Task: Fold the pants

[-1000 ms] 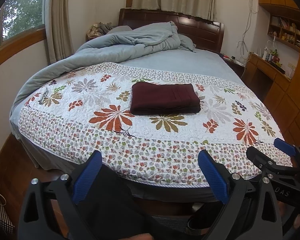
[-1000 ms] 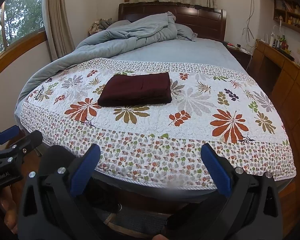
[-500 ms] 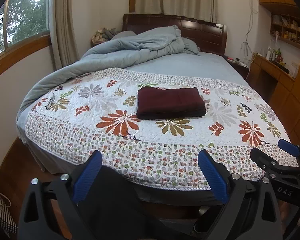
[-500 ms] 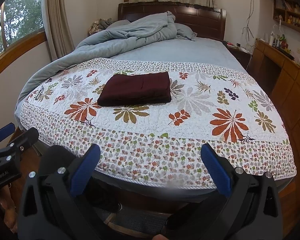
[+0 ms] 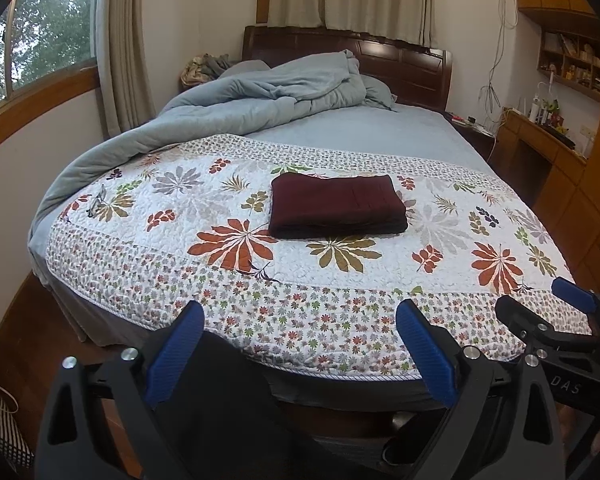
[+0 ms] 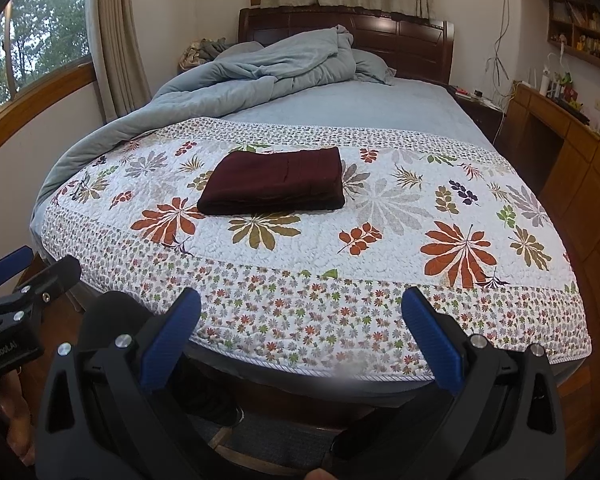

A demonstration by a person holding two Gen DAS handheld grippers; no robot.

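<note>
Maroon pants (image 5: 336, 208) lie folded into a neat, flat rectangle on a bed, resting on a white quilt (image 5: 236, 280) printed with red, olive and grey leaves. They sit near the middle of the quilt, well back from its near edge, with nothing touching them. Behind the quilt, a rumpled grey-blue comforter (image 5: 260, 100) is bunched toward a dark wooden headboard (image 5: 404, 68), and pale curtains hang above it.

Both claws are held off the foot of the bed, well apart from the pants. Seen from its own camera, the left claw (image 5: 300, 344) has its blue-padded fingers (image 5: 176, 352) spread wide, holding nothing. The right claw (image 6: 300, 340) is likewise spread wide and holds nothing. Each claw also shows at the edge of the other's view, side by side. A window with green trees outside is on the left wall, and wooden shelves (image 5: 572, 60) and a desk stand along the right.
</note>
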